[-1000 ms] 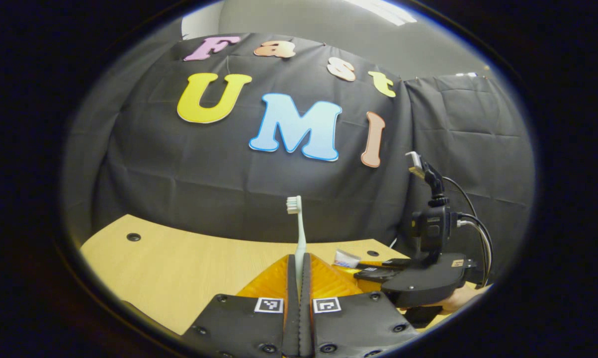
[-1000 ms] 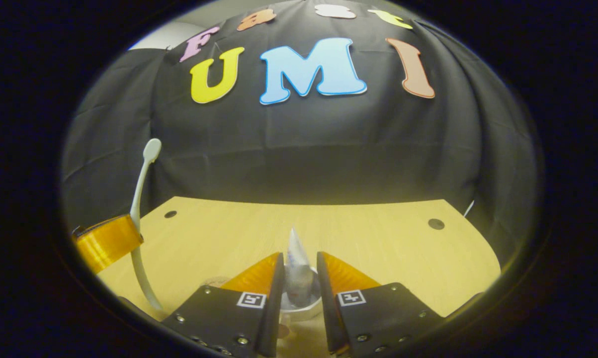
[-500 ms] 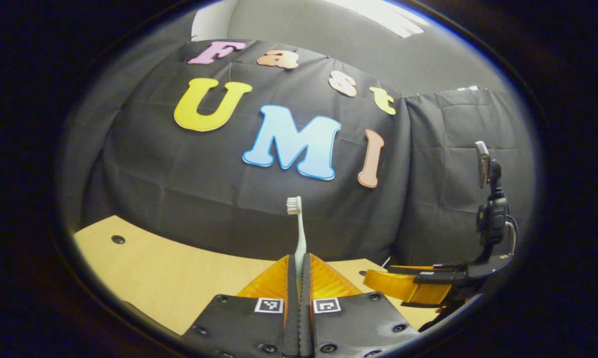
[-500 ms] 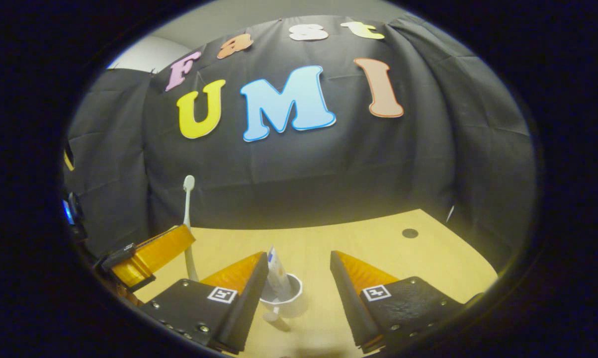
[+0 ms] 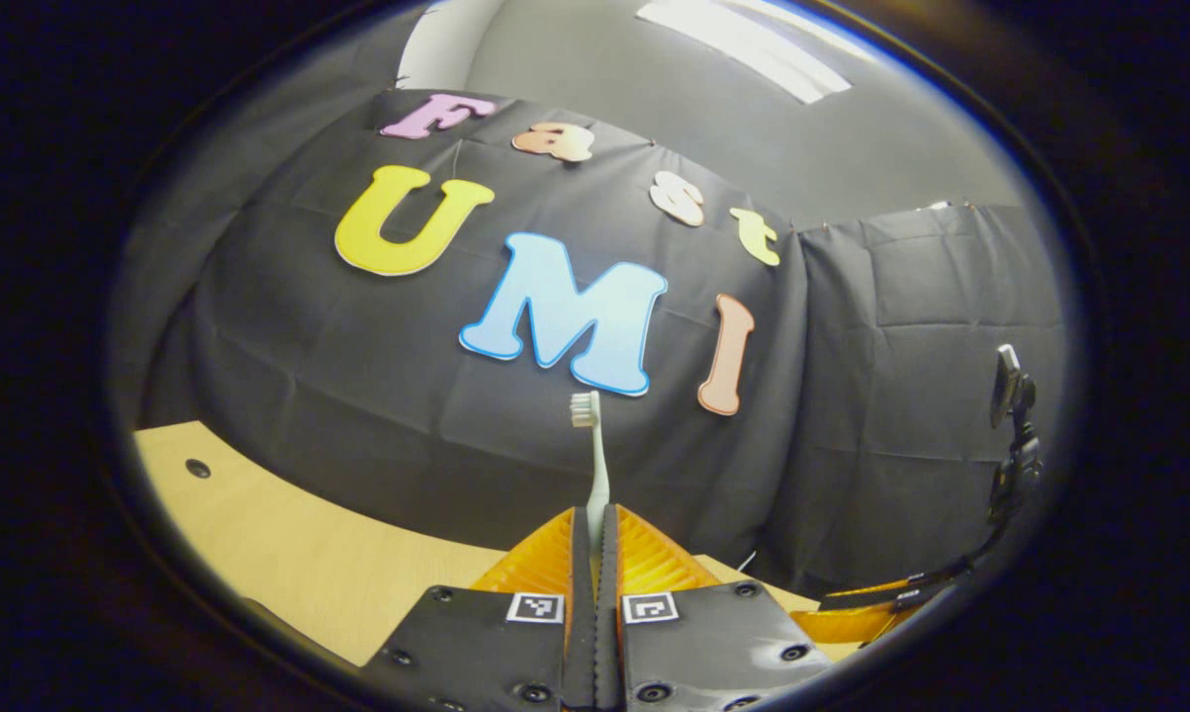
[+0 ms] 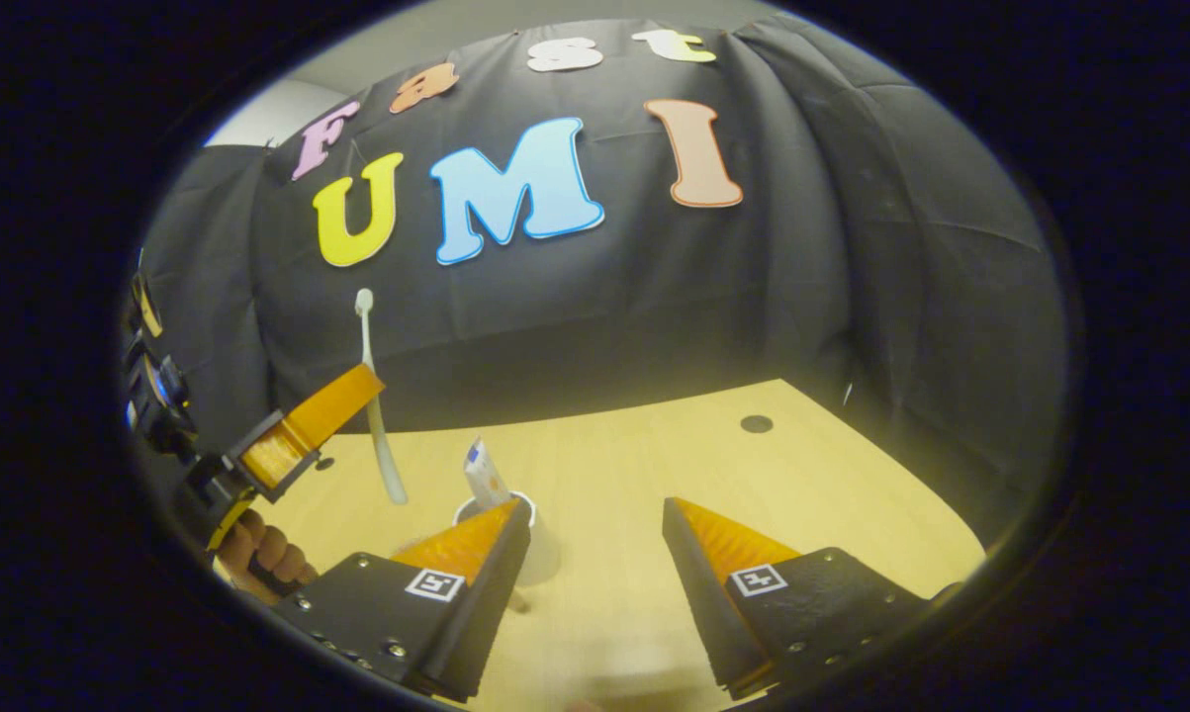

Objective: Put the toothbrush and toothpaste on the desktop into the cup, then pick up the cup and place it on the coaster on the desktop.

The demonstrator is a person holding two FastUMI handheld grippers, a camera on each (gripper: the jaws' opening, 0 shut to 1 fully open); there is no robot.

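Toothpaste (image 6: 484, 473) sits in cup (image 6: 540, 547) — done. Left gripper (image 5: 595, 554) jaws clamp toothbrush (image 5: 592, 447), not yet in cup; right gripper (image 6: 595, 554) jaws spread, empty. Coaster move left.

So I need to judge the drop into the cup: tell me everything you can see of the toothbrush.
The slim pale plastic toothbrush stands upright, white bristle head on top, its handle clamped between the fingers of the left gripper, which is shut on it. In the right gripper view it hangs in the air, lower end free, left of the white cup holding the toothpaste tube. It touches neither.
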